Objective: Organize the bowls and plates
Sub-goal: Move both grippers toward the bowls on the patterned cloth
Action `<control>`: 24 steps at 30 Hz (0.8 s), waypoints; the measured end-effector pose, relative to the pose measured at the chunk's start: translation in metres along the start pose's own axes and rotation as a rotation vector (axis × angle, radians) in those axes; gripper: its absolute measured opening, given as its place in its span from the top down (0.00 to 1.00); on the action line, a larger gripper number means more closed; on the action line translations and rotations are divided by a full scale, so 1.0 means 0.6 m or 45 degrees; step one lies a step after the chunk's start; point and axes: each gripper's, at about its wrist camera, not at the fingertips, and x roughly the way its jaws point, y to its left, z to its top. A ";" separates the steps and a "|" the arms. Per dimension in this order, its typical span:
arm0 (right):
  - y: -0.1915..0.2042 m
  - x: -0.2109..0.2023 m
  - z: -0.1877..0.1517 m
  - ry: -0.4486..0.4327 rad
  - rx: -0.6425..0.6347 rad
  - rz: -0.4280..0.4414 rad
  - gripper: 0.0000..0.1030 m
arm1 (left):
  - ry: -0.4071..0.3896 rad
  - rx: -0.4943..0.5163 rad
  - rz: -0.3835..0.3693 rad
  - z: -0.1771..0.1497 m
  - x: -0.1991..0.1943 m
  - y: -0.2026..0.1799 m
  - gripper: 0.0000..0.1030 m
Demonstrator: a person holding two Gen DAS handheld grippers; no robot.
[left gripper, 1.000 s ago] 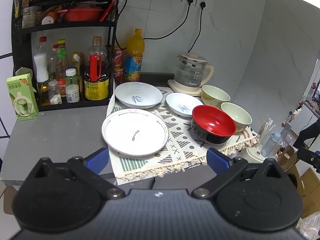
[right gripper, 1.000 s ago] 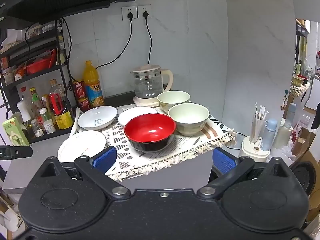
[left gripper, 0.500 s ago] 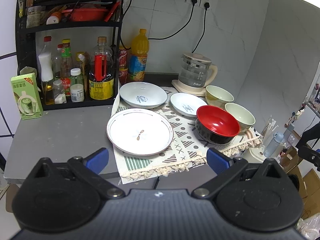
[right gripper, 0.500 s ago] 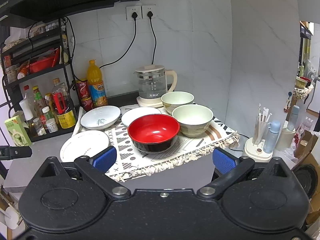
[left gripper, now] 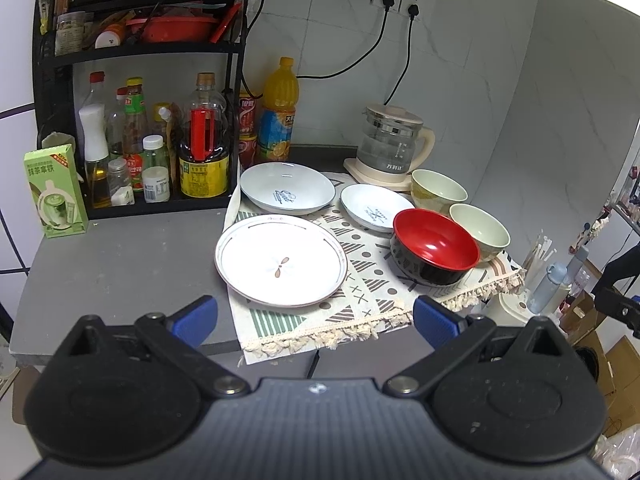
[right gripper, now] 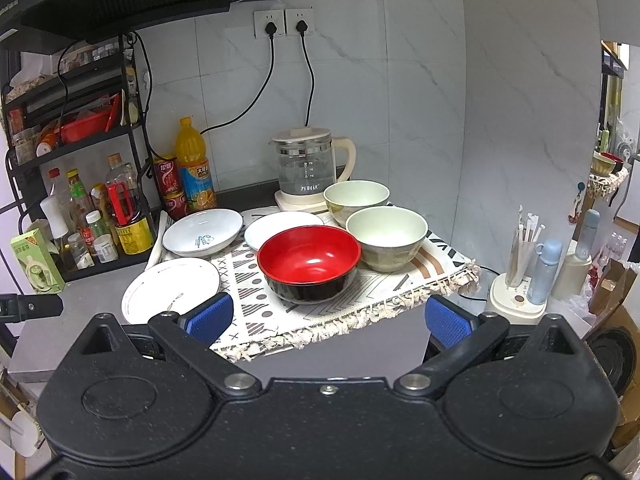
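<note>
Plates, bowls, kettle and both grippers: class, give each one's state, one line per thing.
Large plate: empty, flat on mat.
Two smaller plates: empty, unstacked.
Red bowl: upright, empty.
Two pale bowls: upright, unstacked.
Kettle: lid on, on base.
Left gripper: open, holding nothing.
Right gripper: open, holding nothing.

Each of the tongs shows the same build. The left tongs (left gripper: pixel 314 320) have a matte black, finely speckled body with a ribbed dark-grey centre plate, two rounded black lobes with raised discs, silver pivot screws, a small central screw, and black link arms ending in blue pads (left gripper: pixel 196 318). The right tongs (right gripper: pixel 328 316) match: black speckled housing, silver screws, blue pads (right gripper: pixel 444 322).
</note>
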 end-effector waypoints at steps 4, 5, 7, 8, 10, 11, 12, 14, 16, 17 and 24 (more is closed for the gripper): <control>0.000 0.000 0.000 -0.003 -0.003 0.005 0.00 | 0.003 -0.002 0.001 -0.004 -0.002 -0.003 0.00; -0.001 -0.001 -0.001 -0.002 -0.005 0.007 0.00 | 0.003 -0.002 0.002 -0.004 -0.002 -0.003 0.00; -0.003 0.000 -0.002 0.009 0.001 0.012 0.00 | 0.004 -0.005 -0.002 -0.003 -0.002 -0.002 0.00; -0.004 0.000 -0.003 0.013 0.005 0.017 0.00 | 0.004 -0.004 -0.002 -0.004 -0.002 -0.002 0.00; -0.005 0.000 -0.002 0.028 0.000 0.024 0.00 | 0.003 -0.004 0.001 -0.004 -0.002 -0.003 0.00; -0.005 0.000 -0.001 0.038 0.002 0.029 0.00 | 0.004 -0.006 0.002 -0.004 -0.002 -0.003 0.00; -0.005 0.000 -0.001 0.037 0.001 0.031 0.00 | 0.006 -0.007 0.002 -0.004 -0.002 -0.003 0.00; -0.007 0.000 -0.002 0.053 0.015 0.039 0.00 | 0.004 -0.010 0.005 -0.003 -0.001 -0.006 0.00; -0.008 0.000 -0.003 0.050 0.024 0.044 0.00 | 0.007 -0.011 0.011 -0.002 0.000 -0.006 0.00; -0.008 0.002 -0.003 0.043 0.005 0.037 0.00 | 0.009 -0.015 0.012 -0.003 0.001 -0.007 0.00; -0.010 0.006 -0.005 0.034 -0.015 0.049 0.00 | 0.023 -0.020 0.021 0.002 0.012 -0.018 0.00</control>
